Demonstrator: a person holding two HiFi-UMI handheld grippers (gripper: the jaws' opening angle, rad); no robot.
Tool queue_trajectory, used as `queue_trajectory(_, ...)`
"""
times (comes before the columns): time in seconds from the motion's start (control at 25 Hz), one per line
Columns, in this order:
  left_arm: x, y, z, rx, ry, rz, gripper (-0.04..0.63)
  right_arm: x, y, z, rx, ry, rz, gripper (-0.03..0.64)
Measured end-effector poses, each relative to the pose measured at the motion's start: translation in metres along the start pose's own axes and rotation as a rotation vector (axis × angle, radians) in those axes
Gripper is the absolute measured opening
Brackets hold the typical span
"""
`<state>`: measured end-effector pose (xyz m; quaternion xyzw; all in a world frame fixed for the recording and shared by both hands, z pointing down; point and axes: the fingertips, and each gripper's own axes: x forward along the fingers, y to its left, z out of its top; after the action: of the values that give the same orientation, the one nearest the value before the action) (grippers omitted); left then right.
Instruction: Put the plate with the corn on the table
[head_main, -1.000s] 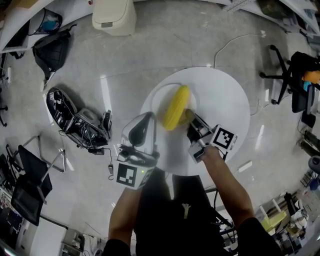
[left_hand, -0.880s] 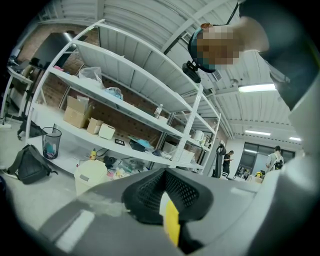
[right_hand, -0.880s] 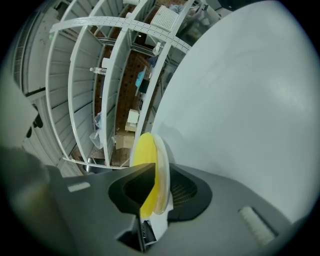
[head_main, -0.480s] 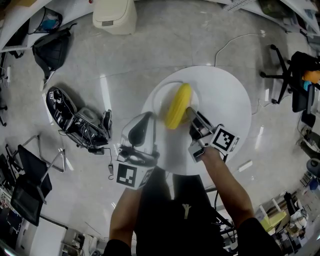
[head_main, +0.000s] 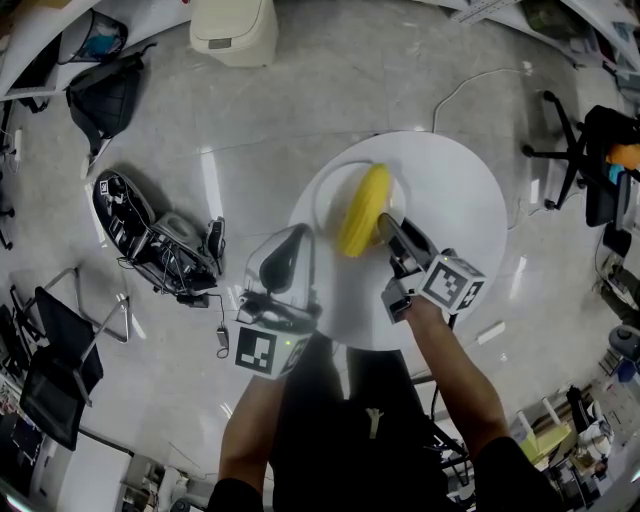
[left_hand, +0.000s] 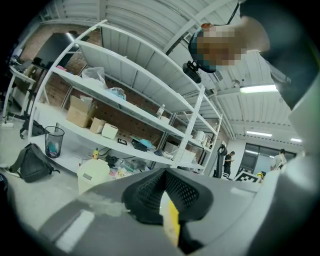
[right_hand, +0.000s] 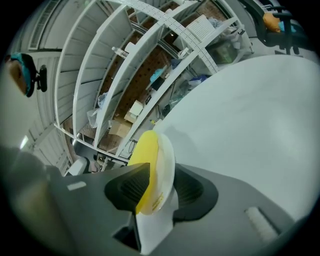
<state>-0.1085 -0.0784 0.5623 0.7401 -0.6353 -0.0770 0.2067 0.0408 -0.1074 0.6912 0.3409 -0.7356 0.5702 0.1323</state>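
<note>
A white plate (head_main: 322, 192) carrying a yellow corn cob (head_main: 362, 210) rests on the round white table (head_main: 455, 195). My right gripper (head_main: 389, 229) is at the plate's near right rim. In the right gripper view the plate rim (right_hand: 167, 155) and the corn (right_hand: 145, 155) stand between the jaws, which are opening; the pads no longer clamp the rim (right_hand: 159, 176). My left gripper (head_main: 290, 248) hovers at the table's left edge, left of the plate. Its jaws are together with nothing held (left_hand: 167, 200).
The table's right half is bare. On the floor lie a black bag (head_main: 105, 100), a pile of cables and gear (head_main: 150, 240) and a cream bin (head_main: 230, 30). Office chairs (head_main: 580, 150) stand at the right, and shelving (left_hand: 125, 105) fills the room's edge.
The right gripper's jaws have opened off the plate rim and the hand has eased back to the right. The plate with the corn has settled slightly further onto the table. The left gripper has barely moved.
</note>
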Motion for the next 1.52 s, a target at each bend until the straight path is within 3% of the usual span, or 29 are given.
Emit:
queue_trajectory(0.44,-0.001,0.0,-0.004,-0.008,0.003,-0.001,0.002,-0.002,-0.001,0.006,-0.105,-0.016,-0.029,0.167)
queue_trajectory(1.08,0.002,-0.003,-0.006,-0.01,0.008,-0.004,0.002,-0.009,-0.006,0.012,-0.106,-0.033,-0.045,0.161)
queue_trajectory(1.52,0.0,-0.004,-0.009,-0.012,0.006,-0.008,0.002,-0.012,-0.014,0.012,-0.123,-0.036,-0.079,0.087)
